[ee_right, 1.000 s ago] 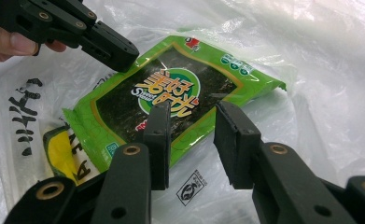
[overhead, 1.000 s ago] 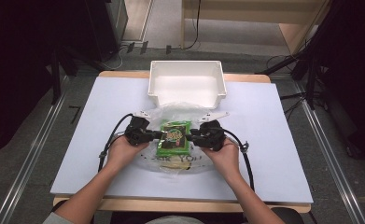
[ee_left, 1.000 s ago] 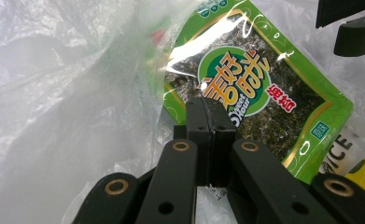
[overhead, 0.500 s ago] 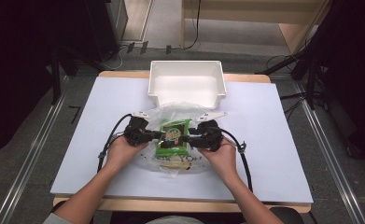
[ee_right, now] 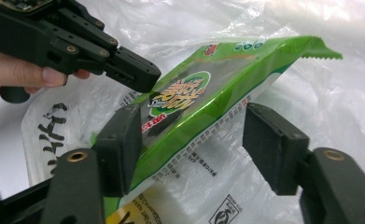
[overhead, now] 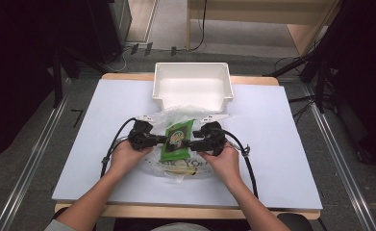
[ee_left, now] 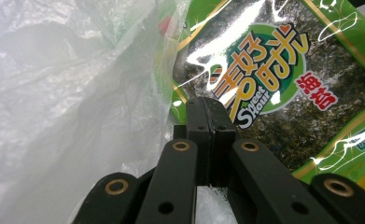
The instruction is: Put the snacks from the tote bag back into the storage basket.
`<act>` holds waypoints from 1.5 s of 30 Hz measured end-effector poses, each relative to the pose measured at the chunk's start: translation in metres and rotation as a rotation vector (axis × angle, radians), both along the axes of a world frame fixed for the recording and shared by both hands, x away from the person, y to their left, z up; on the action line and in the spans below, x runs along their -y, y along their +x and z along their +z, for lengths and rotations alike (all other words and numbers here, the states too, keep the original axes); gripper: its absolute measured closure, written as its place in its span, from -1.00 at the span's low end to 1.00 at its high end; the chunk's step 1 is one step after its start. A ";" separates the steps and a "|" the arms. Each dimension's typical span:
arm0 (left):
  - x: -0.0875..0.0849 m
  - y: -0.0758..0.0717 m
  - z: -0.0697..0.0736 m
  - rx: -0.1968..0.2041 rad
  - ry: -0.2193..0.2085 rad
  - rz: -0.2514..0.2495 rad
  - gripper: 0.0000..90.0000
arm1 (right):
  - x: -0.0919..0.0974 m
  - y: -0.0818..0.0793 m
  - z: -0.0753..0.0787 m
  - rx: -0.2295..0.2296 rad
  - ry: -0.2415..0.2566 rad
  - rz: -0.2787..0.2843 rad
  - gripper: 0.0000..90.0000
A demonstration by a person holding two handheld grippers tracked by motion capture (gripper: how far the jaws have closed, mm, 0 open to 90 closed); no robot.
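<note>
High view: overhead, facing forward-down, far from seaweed packet (overhead: 177, 141). Both gripper views: close on same packet (ee_left: 283, 79) (ee_right: 203, 112), from opposite sides.

Glossy foil-like snack packet (ee_right: 208, 102); thin crinkly clear plastic bag (ee_left: 54, 116); matt, probably plastic, white bin (overhead: 192, 86).

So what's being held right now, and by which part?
The left hand-held gripper is shut on the clear plastic bag at its edge. The right hand-held gripper straddles the seaweed packet, open.
</note>
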State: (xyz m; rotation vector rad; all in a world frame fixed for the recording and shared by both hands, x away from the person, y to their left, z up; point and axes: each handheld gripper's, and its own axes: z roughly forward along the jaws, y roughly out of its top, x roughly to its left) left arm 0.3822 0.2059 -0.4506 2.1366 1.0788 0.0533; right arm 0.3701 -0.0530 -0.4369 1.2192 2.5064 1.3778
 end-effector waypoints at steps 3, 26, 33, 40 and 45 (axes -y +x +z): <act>0.000 0.000 -0.001 -0.007 -0.009 -0.002 1.00 | -0.002 0.003 -0.001 -0.024 0.011 -0.005 -0.19; 0.003 -0.004 0.005 0.011 -0.087 0.019 0.80 | -0.010 0.008 -0.006 -0.061 -0.018 0.011 0.13; -0.007 -0.005 0.015 0.025 -0.139 0.036 0.56 | -0.001 0.004 0.002 -0.059 0.032 0.030 0.39; -0.007 -0.009 0.023 0.052 -0.127 -0.005 0.33 | 0.000 0.000 0.008 -0.030 0.050 0.069 0.52; -0.010 -0.011 0.028 0.061 -0.145 -0.015 0.26 | 0.001 -0.003 0.012 -0.035 0.065 0.081 0.59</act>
